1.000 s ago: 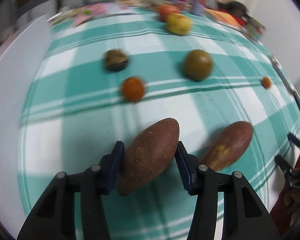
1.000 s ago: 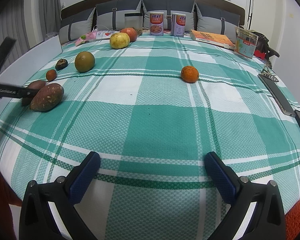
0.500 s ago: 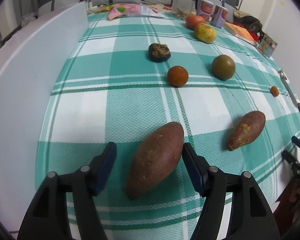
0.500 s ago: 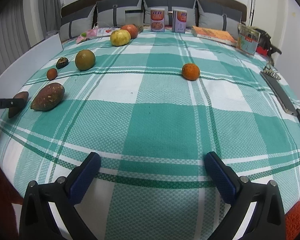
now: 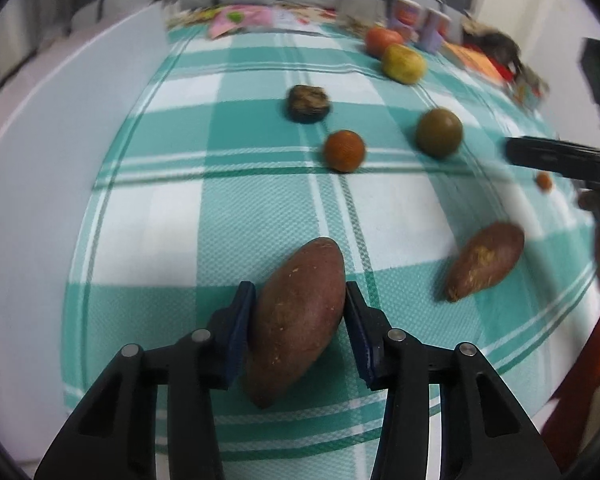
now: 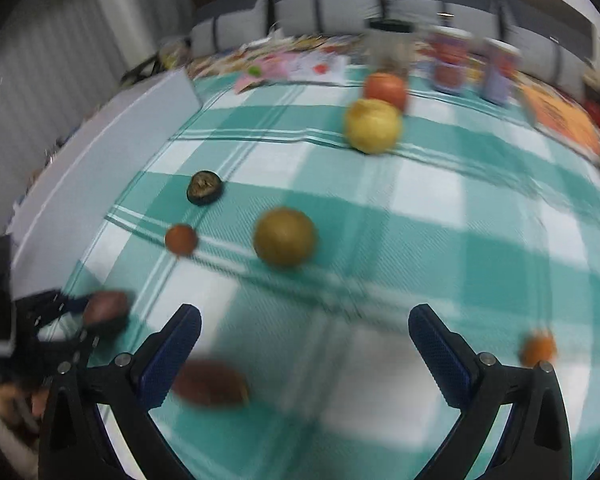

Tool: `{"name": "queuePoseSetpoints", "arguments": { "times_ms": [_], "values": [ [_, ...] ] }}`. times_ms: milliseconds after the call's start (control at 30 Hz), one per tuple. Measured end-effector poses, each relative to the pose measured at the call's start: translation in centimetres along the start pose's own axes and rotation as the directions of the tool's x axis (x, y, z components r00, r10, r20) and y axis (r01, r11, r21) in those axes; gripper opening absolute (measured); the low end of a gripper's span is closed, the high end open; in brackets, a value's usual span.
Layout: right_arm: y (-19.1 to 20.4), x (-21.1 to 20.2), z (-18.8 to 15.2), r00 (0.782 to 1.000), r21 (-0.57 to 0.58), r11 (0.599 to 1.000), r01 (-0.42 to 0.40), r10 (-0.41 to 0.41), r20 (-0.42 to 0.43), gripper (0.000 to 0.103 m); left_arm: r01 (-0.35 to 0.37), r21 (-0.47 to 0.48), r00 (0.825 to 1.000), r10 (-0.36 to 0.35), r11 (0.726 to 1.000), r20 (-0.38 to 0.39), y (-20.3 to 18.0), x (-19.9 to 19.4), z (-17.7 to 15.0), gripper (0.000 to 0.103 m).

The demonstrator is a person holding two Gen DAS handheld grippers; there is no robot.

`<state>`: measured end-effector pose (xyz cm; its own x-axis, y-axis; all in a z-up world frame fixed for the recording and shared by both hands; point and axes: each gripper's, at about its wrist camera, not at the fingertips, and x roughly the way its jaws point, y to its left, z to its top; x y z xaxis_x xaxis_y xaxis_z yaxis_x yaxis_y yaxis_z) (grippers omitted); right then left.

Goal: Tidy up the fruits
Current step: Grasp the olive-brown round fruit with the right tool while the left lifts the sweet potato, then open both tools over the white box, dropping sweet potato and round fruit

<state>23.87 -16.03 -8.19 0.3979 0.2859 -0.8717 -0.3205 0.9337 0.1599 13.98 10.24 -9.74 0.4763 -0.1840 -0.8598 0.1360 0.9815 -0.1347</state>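
Note:
My left gripper [image 5: 299, 293] has a reddish-brown sweet potato [image 5: 296, 320] between its blue pads; its jaws are closing and both pads press the potato's sides on the green checked cloth [image 5: 260, 220]. A second sweet potato [image 5: 486, 266] lies to its right. My right gripper [image 6: 305, 316] hovers over the cloth, jaws wide and closing slightly, nothing between them. Ahead of it lie a brown-green round fruit [image 6: 284, 236], a small orange fruit [image 6: 181, 239] and a dark wrinkled fruit [image 6: 204, 188]. The second sweet potato [image 6: 212, 384] is by its left finger.
A yellow fruit [image 6: 374, 126] and a red one [image 6: 385, 86] sit at the far side near two cans [image 6: 448, 64]. An orange [image 6: 538, 348] lies to the right. A white board [image 5: 40, 152] borders the cloth's left edge. Grey cushions line the back.
The left jaws widened around the sweet potato, then closed back onto it. The right gripper swept left across the cloth toward the group of fruits; its view is now blurred.

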Motion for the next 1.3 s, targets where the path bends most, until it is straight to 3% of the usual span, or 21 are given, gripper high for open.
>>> {"name": "queuePoseSetpoints", "arguments": {
  "times_ms": [100,167,200,233,333,433,533,600,767,833,933,1033,1200,1267,1300],
  "values": [
    [1.3,3.2,2.9,0.998,-0.022,1.000,-0.006,0.004,-0.057,0.088,0.029,-0.097,1.000,-0.029,0.995,0.006,1.3,-0.3,-0.2,0.045],
    [1.4,5.1,3.8,0.995,-0.004,1.000,-0.004,0.004,-0.098,0.075,0.047,-0.136,0.999,-0.045,0.990,0.014,1.8,-0.4,-0.4,0.045],
    [1.3,6.0,4.1,0.993,0.008,1.000,-0.009,0.010,-0.120,0.058,0.053,-0.147,0.999,-0.051,0.988,0.018,2.0,-0.5,-0.5,0.045],
    [1.2,6.6,4.2,0.990,0.018,1.000,-0.004,0.007,-0.144,0.049,0.056,-0.149,0.998,-0.053,0.987,0.020,2.1,-0.5,-0.6,0.045],
    [0.3,6.1,4.2,0.990,0.050,0.999,-0.019,0.026,-0.141,0.049,0.064,-0.173,0.998,-0.060,0.983,0.025,2.3,-0.9,-0.5,0.045],
    [-0.1,4.0,4.2,0.992,0.066,0.996,-0.062,0.069,-0.106,0.049,0.126,-0.247,0.991,-0.112,0.961,0.071,3.4,-3.0,0.2,0.045],
    [1.2,1.2,5.3,0.987,0.049,0.990,-0.131,0.135,-0.084,0.049,0.209,-0.312,0.974,-0.171,0.927,0.146,4.8,-6.7,1.3,0.045],
    [4.0,-0.8,6.8,0.978,0.014,0.980,-0.200,0.200,-0.059,0.049,0.236,-0.335,0.962,-0.169,0.912,0.216,6.6,-10.7,2.3,0.045],
    [14.7,-3.9,10.7,0.917,-0.092,0.912,-0.399,0.398,-0.034,0.049,0.130,-0.412,0.966,-0.022,0.902,0.256,13.4,-16.5,3.5,0.045],
    [20.6,-3.7,11.6,0.879,-0.139,0.868,-0.476,0.471,-0.071,0.049,0.049,-0.458,0.975,0.058,0.887,0.216,16.3,-16.7,3.2,0.045],
    [27.8,-2.1,11.8,0.852,-0.201,0.828,-0.524,0.507,-0.133,0.049,-0.075,-0.514,0.982,0.152,0.854,0.111,20.9,-15.4,2.3,0.045],
    [32.8,0.4,11.3,0.850,-0.239,0.817,-0.525,0.486,-0.203,0.049,-0.139,-0.550,0.982,0.187,0.823,0.033,24.0,-14.1,1.4,0.045],
    [37.8,4.5,9.4,0.887,-0.325,0.832,-0.451,0.376,-0.269,0.049,-0.181,-0.574,0.979,0.202,0.798,-0.027,26.0,-12.8,0.2,0.046],
    [38.4,5.7,9.2,0.895,-0.333,0.839,-0.431,0.350,-0.277,0.052,-0.204,-0.553,0.972,0.235,0.808,-0.015,25.6,-13.1,0.6,0.053],
    [38.7,5.9,9.5,0.899,-0.331,0.843,-0.424,0.349,-0.263,0.059,-0.199,-0.553,0.970,0.241,0.809,0.004,25.7,-13.5,0.8,0.061]
  ]
}}
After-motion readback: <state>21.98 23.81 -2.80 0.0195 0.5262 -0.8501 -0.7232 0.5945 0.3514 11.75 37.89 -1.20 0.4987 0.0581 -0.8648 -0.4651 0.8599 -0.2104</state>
